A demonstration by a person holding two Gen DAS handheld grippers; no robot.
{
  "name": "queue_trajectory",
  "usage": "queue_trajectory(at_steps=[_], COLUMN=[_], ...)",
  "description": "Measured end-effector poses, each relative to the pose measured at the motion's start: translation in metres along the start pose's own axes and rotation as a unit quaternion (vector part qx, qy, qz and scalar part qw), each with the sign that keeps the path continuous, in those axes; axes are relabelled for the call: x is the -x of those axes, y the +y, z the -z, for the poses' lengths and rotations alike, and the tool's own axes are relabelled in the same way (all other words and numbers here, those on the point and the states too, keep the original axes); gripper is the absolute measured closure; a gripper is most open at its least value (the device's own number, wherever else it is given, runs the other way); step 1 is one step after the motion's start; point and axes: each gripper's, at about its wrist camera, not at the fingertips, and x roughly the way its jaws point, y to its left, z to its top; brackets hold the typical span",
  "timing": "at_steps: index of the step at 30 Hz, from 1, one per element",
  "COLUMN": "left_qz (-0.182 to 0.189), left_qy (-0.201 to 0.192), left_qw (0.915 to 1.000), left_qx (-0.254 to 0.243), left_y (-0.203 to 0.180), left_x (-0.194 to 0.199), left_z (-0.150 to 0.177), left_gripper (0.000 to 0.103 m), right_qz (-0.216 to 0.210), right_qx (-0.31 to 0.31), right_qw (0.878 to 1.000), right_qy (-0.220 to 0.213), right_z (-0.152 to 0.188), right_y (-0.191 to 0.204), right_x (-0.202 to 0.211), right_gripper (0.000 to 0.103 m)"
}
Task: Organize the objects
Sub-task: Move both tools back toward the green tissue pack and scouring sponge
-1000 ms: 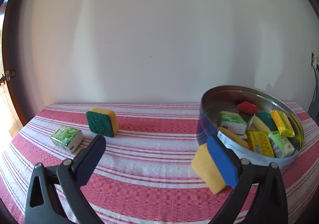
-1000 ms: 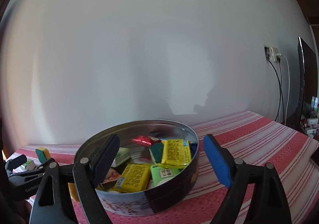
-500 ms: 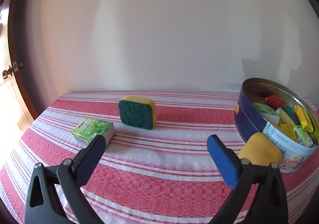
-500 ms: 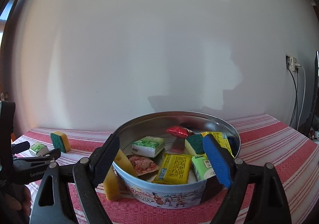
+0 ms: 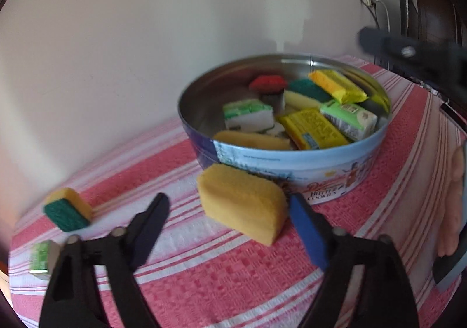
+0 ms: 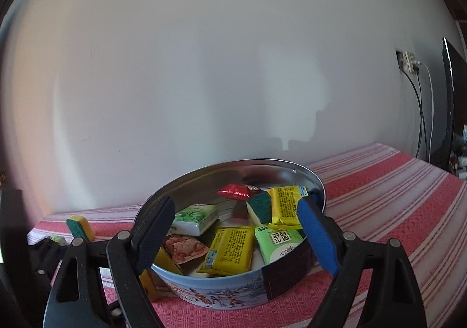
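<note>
One red-and-white striped tablecloth (image 5: 292,278), spread under everything. One round butter-cookie tin (image 5: 292,164), lid off, blue printed wall, bare metal inside, standing on the cloth near the white wall.

Two grippers. Left gripper (image 5: 227,198): jaws just been closing, not yet clamped; loose yellow sponge (image 5: 242,205) between them, blue right pad at its end, dark left pad clear of it. Right gripper (image 6: 235,201): jaws spread wide, nothing grasped, hovering before the tin.

Two sponges outside the tin. The yellow one: thick rounded block, coarse porous face, lying on the cloth just beside the tin's near wall. The other, a green-and-yellow sponge (image 5: 67,212): standing on edge, dark green scouring face forward, well apart to the left.

Inside the tin, a jumble: two yellow packets (image 5: 313,129), two green-and-white packs (image 5: 248,114), one pink cracker packet (image 6: 184,247), one red foil wrapper (image 5: 267,82), one green-topped sponge (image 5: 306,90), one yellow sponge (image 5: 251,139) leaning on the near wall.

One small green packet (image 5: 41,259) on the cloth at the far left edge, blurred.
</note>
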Motion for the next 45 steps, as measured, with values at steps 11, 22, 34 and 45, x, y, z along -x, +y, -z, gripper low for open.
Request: queue_trajectory(at_steps=[11,22,34,45], left_qz=[0.024,-0.012,-0.128,-0.196], left_qy=[-0.018,-0.078,-0.082,-0.039], left_qw=[0.9979,0.9961,0.9826,0.9578], left_qx=[0.058,0.039,0.107,0.206], left_y=[0.017,-0.014,0.054,0.150], left_x=[0.017,0.011,0.046,0.047], left_z=[0.005,-0.087,-0.008,0.071], left_gripper=[0.044,0.015,0.000,0.000], right_qz=[0.005,0.046,0.031,0.023], right_qx=[-0.034,-0.077,-0.046,0.001], right_qw=[0.999,0.995,0.998,1.000], right_qy=[0.000,-0.046,-0.022,0.006], right_z=[-0.009,-0.015,-0.009,0.009], right_y=[-0.015,-0.035,-0.024,0.005], right_x=[0.002,0.013,0.004,-0.007], right_gripper=[0.016,0.016,0.016,0.016])
